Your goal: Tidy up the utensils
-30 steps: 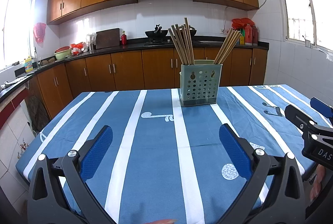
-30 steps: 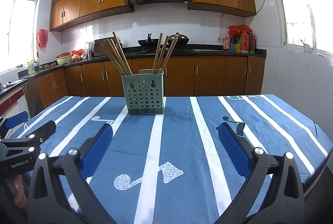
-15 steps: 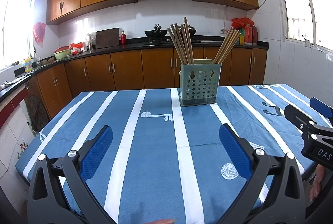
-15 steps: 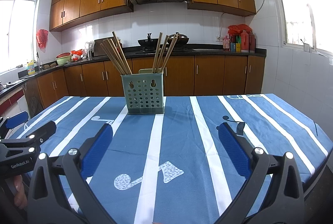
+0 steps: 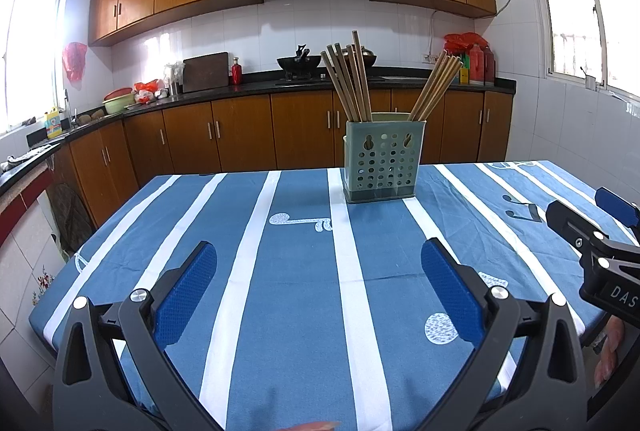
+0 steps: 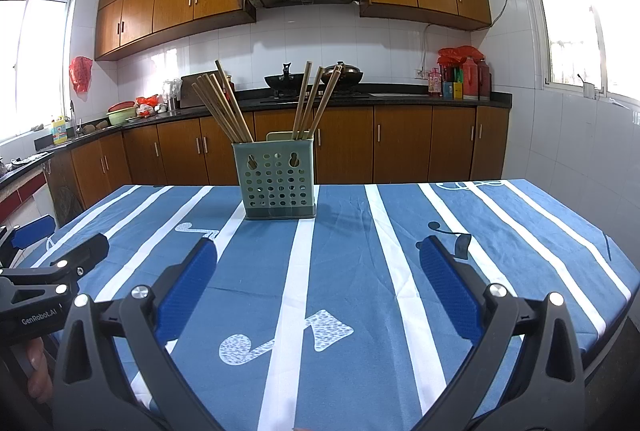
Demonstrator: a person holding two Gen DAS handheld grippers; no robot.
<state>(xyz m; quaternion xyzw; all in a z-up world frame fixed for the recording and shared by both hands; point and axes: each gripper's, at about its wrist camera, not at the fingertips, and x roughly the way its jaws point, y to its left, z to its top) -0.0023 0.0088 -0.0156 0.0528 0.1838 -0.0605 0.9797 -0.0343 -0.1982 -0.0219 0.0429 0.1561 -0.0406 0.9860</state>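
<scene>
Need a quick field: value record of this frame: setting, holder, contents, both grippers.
setting: kitchen, table under a blue cloth with white stripes
holder: green perforated utensil holder, upright on the far half of the table
contents: two bunches of wooden chopsticks; left bunch leans left, right bunch leans right
left gripper: open, empty, above the cloth, short of the holder
right gripper: open, empty, also short of the holder
loose utensils on cloth: none visible

the desk (image 5: 304, 295) wears a blue, white-striped cloth; a green perforated holder (image 5: 380, 162) of chopsticks (image 5: 347, 83) stands upright on it.
</scene>
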